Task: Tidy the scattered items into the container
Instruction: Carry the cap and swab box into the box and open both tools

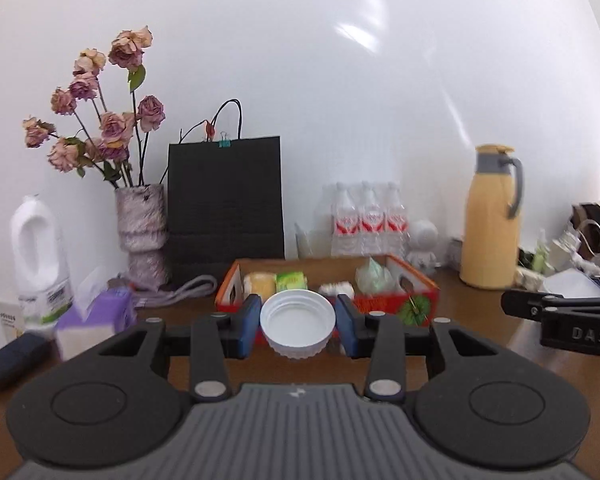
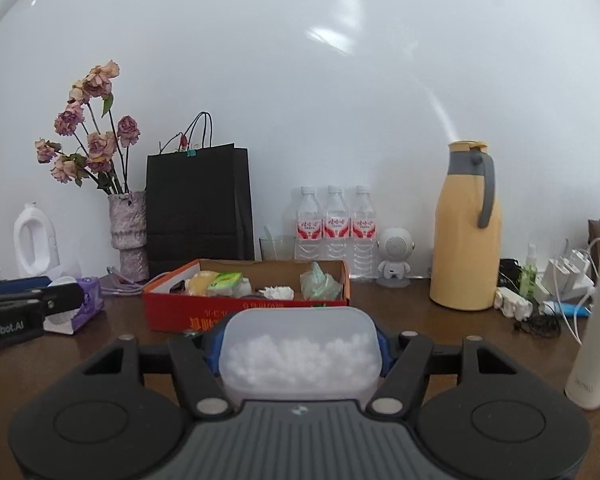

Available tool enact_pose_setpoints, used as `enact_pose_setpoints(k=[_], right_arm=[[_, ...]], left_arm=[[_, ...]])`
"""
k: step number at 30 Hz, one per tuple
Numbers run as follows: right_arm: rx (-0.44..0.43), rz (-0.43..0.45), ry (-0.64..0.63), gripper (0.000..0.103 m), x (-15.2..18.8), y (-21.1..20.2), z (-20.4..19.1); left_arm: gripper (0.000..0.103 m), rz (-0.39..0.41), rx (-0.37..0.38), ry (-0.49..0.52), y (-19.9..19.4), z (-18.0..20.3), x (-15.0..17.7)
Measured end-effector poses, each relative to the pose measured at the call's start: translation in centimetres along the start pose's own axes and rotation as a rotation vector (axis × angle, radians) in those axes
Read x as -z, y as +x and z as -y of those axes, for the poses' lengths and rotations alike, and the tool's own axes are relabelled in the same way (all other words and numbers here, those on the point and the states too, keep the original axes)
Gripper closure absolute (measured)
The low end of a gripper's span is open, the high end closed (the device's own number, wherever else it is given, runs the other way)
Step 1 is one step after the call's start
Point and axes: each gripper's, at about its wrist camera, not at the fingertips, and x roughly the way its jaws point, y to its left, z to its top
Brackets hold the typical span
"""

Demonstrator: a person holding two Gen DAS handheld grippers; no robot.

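Note:
My left gripper (image 1: 298,326) is shut on a white round ribbed lid (image 1: 298,320), held above the brown table just in front of the red cardboard box (image 1: 420,300). My right gripper (image 2: 300,348) is shut on a translucent plastic tub of white cotton balls (image 2: 300,354), held in front of the same red box (image 2: 188,312). The box holds a yellow item, a green packet (image 2: 226,280), a white crumpled item and a pale green bag (image 2: 320,284). The right gripper's blue pads are mostly hidden behind the tub.
At the back stand a vase of dried roses (image 1: 142,232), a black paper bag (image 1: 226,204), three water bottles (image 2: 334,224), a small white speaker figure (image 2: 396,256) and a yellow thermos (image 2: 466,228). A purple tissue pack (image 1: 96,316) lies left; chargers and cables (image 2: 556,280) and a tall white bottle (image 2: 596,320) crowd the right.

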Motion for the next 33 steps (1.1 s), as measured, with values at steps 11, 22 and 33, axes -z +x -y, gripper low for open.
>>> enact_pose_setpoints(k=[11,22,33], right_arm=[[-0.102,-0.164,0.084,0.038,-8.4,21.1,2.5],[0.001,-0.296,0.104,0.038,-5.0,36.5,2.7],[0.008,-0.447,0.031,0.015,-8.2,32.4,3.5]], left_arm=[[0.062,-0.209,0.033,-0.012,22.0,-2.7,-6.2],[0.043,-0.495,0.088,0.028,32.3,-1.4,0.0],[0.006,-0.470,-0.004,0.002,29.3,-2.1,-3.7]])
